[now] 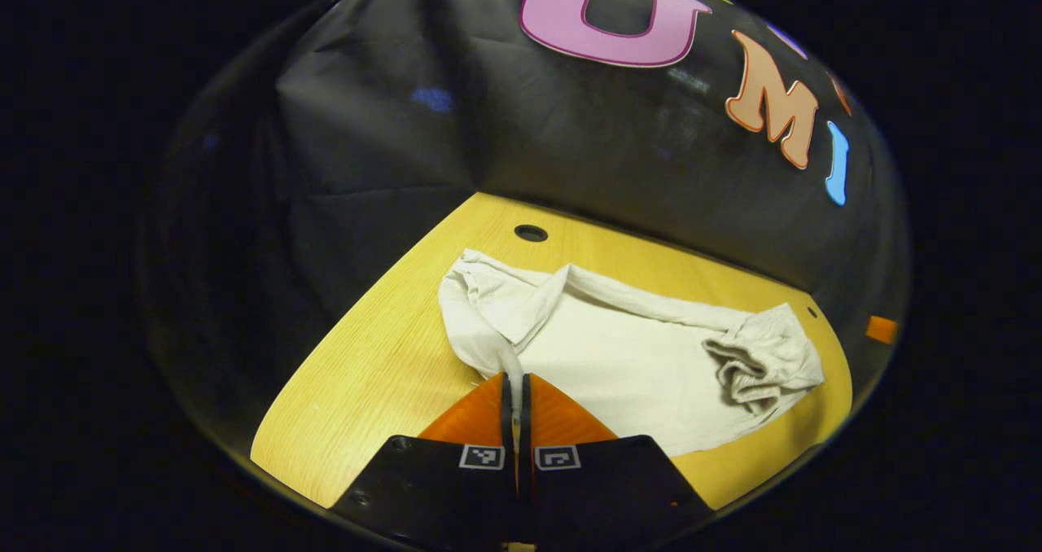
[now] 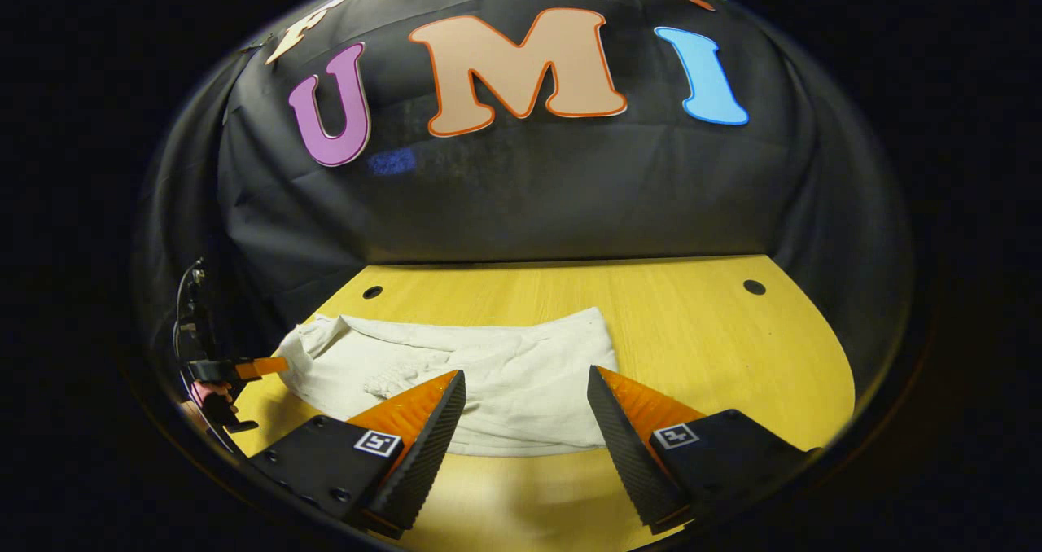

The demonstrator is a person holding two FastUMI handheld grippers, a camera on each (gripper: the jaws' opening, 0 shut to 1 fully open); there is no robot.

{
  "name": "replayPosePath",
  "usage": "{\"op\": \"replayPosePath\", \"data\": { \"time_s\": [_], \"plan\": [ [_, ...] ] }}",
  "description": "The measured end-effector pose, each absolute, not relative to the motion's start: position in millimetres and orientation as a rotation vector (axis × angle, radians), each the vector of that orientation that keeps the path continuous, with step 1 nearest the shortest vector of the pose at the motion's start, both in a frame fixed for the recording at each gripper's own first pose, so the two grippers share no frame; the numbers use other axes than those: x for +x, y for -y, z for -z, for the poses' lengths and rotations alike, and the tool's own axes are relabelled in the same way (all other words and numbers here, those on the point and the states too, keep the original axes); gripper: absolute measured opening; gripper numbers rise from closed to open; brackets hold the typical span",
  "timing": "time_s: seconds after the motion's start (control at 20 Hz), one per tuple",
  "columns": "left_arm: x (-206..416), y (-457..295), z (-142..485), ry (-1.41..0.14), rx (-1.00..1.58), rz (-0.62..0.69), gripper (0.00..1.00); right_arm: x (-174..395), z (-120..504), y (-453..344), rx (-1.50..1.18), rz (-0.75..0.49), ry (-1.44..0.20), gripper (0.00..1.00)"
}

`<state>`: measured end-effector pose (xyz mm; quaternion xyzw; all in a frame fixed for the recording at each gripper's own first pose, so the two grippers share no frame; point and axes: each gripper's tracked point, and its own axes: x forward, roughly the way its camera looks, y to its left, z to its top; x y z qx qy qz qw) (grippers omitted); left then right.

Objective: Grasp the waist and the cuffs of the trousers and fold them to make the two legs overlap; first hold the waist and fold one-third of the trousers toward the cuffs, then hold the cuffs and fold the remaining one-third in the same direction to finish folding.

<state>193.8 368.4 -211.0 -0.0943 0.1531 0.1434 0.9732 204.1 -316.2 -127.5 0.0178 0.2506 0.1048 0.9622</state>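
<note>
Off-white trousers (image 1: 619,365) lie folded lengthwise across the yellow wooden table (image 1: 374,373). One end is bunched in wrinkles (image 1: 753,365) at the right of the left gripper view. My left gripper (image 1: 515,385) is shut on the near-left edge of the cloth, and a strip of fabric rises from between its fingers. In the right gripper view the trousers (image 2: 423,348) stretch from the left to the middle. My right gripper (image 2: 526,373) is open just above their near right part, with nothing between its fingers. The left gripper (image 2: 264,365) shows at the far left, at the trousers' end.
The booth's black cloth wall stands behind the table. Round cable holes sit near the table's back edge (image 1: 531,233) (image 2: 372,291) (image 2: 754,286). Bare wood (image 2: 716,357) lies to the right of the trousers in the right gripper view.
</note>
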Motion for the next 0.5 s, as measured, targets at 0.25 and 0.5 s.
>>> {"op": "replayPosePath", "data": {
  "time_s": [0.25, 0.5],
  "plan": [
    [214.7, -313.3, 154.6, -0.218, -0.196, -0.225, 0.00, 202.3, 116.7, 358.8, 0.050, -0.192, -0.501, 0.92],
    [236.4, -246.6, 109.7, -0.166, -0.127, -0.161, 0.00, 204.1, 108.6, 407.8, 0.041, -0.174, -0.495, 0.92]
  ]
}}
